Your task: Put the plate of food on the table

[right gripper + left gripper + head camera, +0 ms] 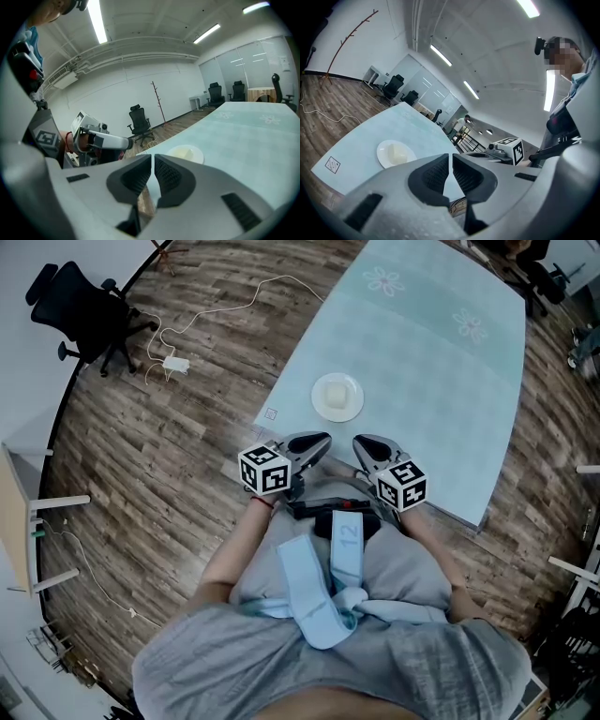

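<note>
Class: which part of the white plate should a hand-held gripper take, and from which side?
Probably the near rim of the plate, coming in low over the near edge of the table. The plate lies flat and shallow, so only its thin edge fits between jaws, and the food sits mid-plate, clear of the rim.

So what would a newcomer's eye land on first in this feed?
Probably the white plate with pale food, sitting on the pale green table near the person's end. Next, the left claw and right claw, both shut and empty, side by side just short of the plate.
</note>
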A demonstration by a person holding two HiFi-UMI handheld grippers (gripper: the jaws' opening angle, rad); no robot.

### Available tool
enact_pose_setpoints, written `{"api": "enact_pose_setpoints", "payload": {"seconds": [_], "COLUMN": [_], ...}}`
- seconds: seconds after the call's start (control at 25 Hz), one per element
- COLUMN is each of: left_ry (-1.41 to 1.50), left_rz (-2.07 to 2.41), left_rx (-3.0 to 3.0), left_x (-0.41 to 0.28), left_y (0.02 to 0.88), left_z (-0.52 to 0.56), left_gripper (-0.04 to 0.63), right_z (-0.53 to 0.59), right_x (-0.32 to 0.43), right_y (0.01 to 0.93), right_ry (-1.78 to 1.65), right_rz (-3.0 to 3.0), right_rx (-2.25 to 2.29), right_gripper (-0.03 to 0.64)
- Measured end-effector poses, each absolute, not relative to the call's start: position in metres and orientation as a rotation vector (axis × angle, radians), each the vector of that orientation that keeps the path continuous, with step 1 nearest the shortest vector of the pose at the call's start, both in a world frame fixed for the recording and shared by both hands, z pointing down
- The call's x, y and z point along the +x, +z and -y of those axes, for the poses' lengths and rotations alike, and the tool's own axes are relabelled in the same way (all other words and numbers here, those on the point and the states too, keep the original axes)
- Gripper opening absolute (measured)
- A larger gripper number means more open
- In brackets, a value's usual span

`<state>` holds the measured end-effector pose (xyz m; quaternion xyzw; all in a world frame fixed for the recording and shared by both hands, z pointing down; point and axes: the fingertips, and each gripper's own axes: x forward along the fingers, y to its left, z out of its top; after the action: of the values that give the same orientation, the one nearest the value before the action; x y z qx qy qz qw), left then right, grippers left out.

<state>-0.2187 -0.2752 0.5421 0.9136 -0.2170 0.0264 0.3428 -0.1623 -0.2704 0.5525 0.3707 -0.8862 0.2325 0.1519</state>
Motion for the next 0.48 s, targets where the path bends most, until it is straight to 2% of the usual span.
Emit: {"api": "enact_pose_setpoints", "payload": {"seconds": [0.48], "left_ry": [0.094], "left_rz": [0.571], "left_rx": [2.367], "left_x": [-0.2203], "left_y": [0.5483], "left_z": [0.2726], "left_gripper": [0.032], "right_z": [0.2674], "right_x": [-0.1594], "right_y": [0.5514], "right_ry": [0.655], "right_rz": [2.507], "right_rx": [1.095], "right_gripper": [0.034]}}
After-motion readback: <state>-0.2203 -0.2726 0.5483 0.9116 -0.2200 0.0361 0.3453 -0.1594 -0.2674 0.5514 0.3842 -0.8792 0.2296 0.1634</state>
